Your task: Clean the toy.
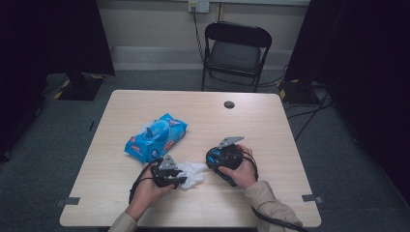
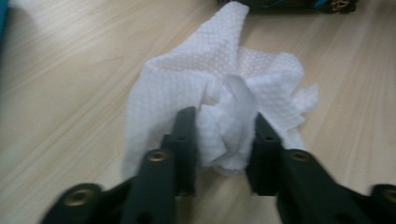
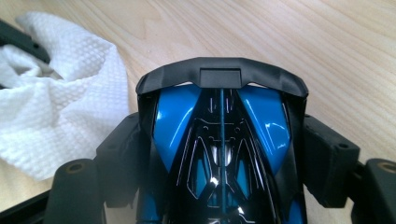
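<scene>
While left tongs (image 2: 224, 128) pinch wipe (image 2: 219, 102) (crumpled), right tongs (image 3: 224, 154) clasp toy car (image 3: 222, 140).

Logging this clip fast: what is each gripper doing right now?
Left gripper: closed on the crumpled white wipe on the table.
Right gripper: closed on the blue and black toy car.

My left tool (image 2: 222, 135) has its two black jaws closed on a bunched fold of the white wet wipe (image 2: 187, 102), which lies crumpled on the pale wood bench (image 2: 70, 70) (dimpled texture clear on its flat left part). At the top edge I see a dark object with blue accents (image 2: 289, 3), just beyond the wipe's far tip.
</scene>
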A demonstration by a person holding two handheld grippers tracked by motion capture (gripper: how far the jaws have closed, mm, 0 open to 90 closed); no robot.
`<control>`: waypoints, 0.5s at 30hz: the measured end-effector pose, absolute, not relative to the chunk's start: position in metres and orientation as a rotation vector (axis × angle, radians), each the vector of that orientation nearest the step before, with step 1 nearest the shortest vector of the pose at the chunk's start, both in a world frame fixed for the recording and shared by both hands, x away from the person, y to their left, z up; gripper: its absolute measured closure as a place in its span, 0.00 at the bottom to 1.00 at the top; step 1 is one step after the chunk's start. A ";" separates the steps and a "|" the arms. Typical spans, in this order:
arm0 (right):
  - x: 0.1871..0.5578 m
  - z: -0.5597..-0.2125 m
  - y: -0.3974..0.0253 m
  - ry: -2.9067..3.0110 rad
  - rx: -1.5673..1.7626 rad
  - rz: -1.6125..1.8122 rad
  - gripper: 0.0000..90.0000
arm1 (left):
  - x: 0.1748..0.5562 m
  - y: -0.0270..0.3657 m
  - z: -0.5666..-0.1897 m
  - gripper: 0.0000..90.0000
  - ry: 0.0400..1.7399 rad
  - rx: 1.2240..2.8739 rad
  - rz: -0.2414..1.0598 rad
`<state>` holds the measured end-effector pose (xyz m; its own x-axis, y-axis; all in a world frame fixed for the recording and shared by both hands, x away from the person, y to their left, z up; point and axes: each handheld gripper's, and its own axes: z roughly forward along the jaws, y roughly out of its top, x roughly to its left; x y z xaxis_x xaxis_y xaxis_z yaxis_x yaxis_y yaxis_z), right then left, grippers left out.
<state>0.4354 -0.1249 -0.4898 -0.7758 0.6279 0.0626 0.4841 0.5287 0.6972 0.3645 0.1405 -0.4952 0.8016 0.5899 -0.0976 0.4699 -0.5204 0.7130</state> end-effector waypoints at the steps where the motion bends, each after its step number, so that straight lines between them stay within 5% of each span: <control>1: 0.435 -0.489 -0.126 2.570 0.949 1.087 0.28 | 0.364 0.140 -0.495 0.85 0.788 2.209 0.184; 4: 0.434 -0.487 -0.128 2.571 0.953 1.105 0.28 | 0.364 0.139 -0.495 0.93 0.793 2.213 0.172; 15: 0.429 -0.477 -0.135 2.563 0.944 1.153 0.28 | 0.365 0.141 -0.484 0.95 0.822 2.145 0.161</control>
